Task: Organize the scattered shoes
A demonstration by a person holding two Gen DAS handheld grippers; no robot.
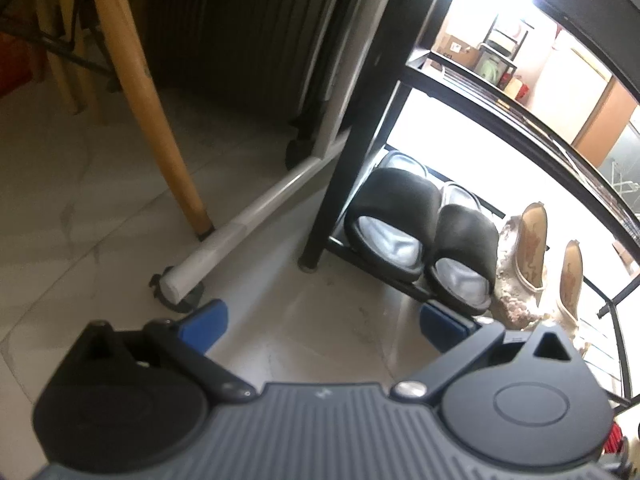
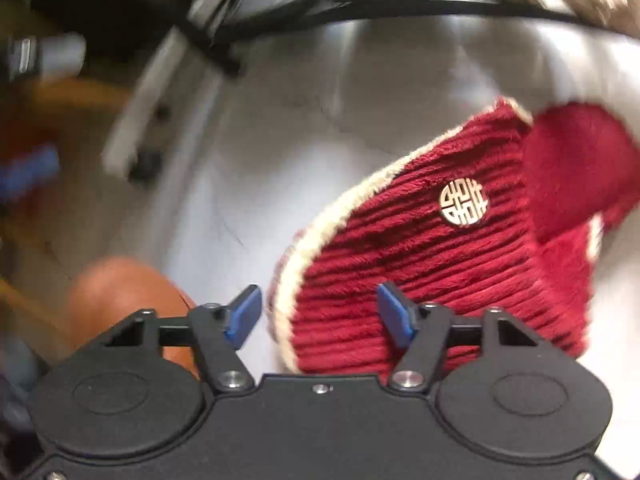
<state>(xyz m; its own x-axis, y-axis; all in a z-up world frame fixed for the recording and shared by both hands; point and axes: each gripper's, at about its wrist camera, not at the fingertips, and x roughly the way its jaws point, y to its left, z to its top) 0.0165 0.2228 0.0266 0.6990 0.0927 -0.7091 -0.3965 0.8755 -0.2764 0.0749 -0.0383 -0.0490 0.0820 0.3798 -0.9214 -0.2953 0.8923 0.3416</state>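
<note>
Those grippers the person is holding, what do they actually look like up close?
Each is a wide, flat body with two round discs at the sides, hinged black link arms fixed by silver screws, and blue pads on the fingertips. The left gripper has a ribbed grey centre panel; the right gripper looks plain matte black with a small silver screw in the middle. No cables or sleeves show.

Wooden chair leg (image 1: pixel 158 112), tiled floor (image 1: pixel 80 208)

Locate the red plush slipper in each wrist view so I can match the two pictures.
Left wrist: barely in it, at most a red sliver at the lower right edge.
Right wrist: red plush slipper right of centre, between the open right gripper fingers.
Shared landmark: the black shoe rack.
</note>
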